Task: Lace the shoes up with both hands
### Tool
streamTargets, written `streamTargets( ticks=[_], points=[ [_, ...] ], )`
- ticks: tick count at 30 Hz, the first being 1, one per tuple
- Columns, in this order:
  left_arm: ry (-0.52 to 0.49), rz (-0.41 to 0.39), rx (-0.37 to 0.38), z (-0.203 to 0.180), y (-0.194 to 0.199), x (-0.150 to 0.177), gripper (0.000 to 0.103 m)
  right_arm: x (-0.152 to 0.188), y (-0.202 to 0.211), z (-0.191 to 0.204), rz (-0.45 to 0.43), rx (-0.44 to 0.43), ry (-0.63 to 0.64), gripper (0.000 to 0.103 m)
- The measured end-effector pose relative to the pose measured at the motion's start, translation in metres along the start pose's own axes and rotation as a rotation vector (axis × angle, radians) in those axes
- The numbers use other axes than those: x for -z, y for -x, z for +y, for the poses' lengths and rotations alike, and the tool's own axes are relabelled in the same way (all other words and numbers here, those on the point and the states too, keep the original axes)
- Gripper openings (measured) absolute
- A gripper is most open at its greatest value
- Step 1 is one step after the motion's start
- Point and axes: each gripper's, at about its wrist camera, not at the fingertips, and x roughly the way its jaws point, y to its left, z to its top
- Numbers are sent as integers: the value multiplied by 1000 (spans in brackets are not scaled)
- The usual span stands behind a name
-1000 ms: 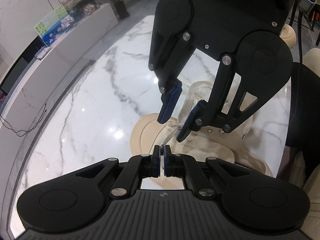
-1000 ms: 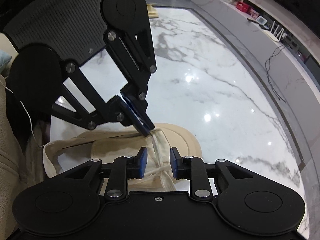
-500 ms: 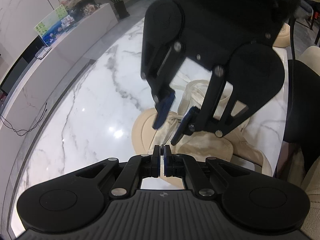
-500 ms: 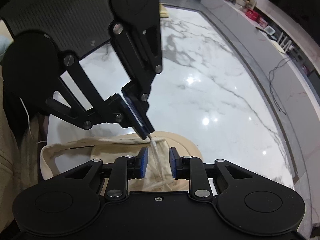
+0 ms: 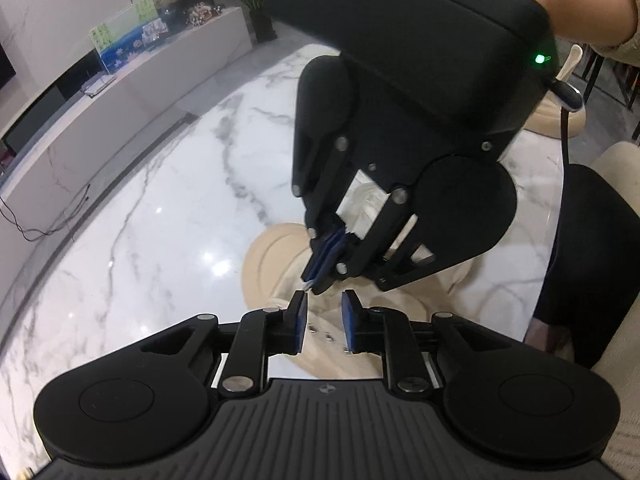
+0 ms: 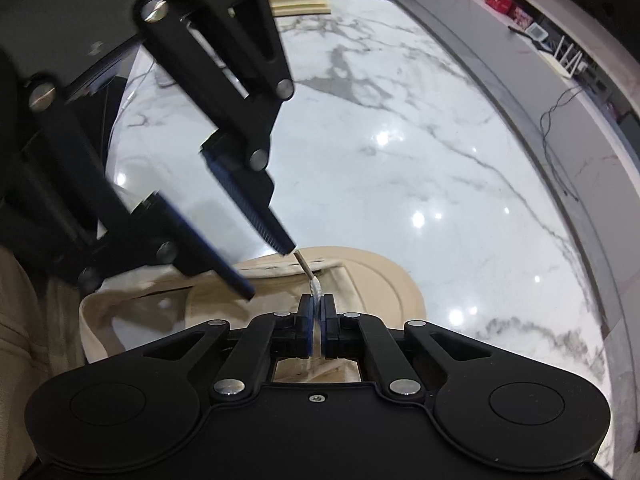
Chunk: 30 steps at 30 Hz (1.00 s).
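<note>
A beige shoe (image 5: 269,256) lies on the white marble table (image 5: 168,240), its toe toward the room. In the right wrist view my right gripper (image 6: 317,307) is shut on the white lace (image 6: 316,289), whose clear tip (image 6: 303,264) sticks up past the pads. My left gripper (image 6: 266,269) hangs open just left of that tip, one finger beside it. The left wrist view shows my left gripper (image 5: 324,314) open over the shoe's eyelet flap (image 5: 326,334). Right above it, my right gripper (image 5: 322,280) is shut, with the lace end (image 5: 306,287) at its tips.
A person's forearm (image 5: 580,0) holds the right gripper. A second beige object (image 5: 560,118) sits at the table's far end. Flat beige pieces (image 6: 298,0) lie far off on the table. A low white cabinet (image 5: 120,92) runs along the left. The table edge (image 6: 576,248) curves on the right.
The lace end changed grippers: my left gripper, shut on it before, has opened, and my right gripper, open before, has shut on the lace and come closer.
</note>
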Motion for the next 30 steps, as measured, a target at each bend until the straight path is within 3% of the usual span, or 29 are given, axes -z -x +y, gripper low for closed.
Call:
streamTargets(
  ticks=[9,30],
  points=[
    [106,12,-21,3,-5,2,18,1,-10,-3,34,-12,-53,2],
    [159,16,-14,16,13,28,20,-6,-25,-3,74,39,-37,2]
  ],
)
